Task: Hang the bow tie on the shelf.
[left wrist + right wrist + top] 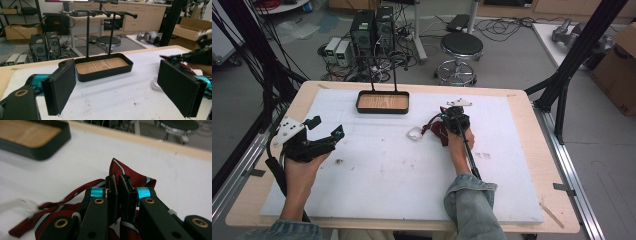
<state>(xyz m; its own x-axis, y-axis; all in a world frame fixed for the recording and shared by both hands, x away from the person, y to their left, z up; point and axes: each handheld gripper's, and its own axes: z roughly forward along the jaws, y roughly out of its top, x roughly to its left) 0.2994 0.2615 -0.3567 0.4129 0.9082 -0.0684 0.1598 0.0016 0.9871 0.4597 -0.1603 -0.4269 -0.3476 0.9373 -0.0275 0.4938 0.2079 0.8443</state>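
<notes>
**Red tie pinched at right of centre, left tongs wide and empty**

Right of centre in the high view, the right gripper [451, 120] has its jaws pressed together on a red striped tie [130, 176]. Its own view shows folded cloth rising above the pads and more of the tie trailing toward the lower left of the frame, with a thin strap running off beside it. The grip looks to take a fold only, not the whole bundle, so the loose tail could drag across the white mat [412, 175] or slip free if the hand lifts fast. A small white object [414, 133] lies just beside the tie, to its left; what it is I cannot tell, and a sweep of the tail could knock it along.

At the left of the high view, the left gripper [125, 87] is spread wide, its two black pads far apart with nothing between them, hovering above the mat and aimed toward the tie. If it closes in carelessly, it could meet the right gripper rather than the cloth.

Farther out, at upper centre, a black tray with a wooden floor [382, 109] stands on the mat, two thin posts rising from it to a rack of pegs [105, 13]. It sits well apart from the tie.
</notes>
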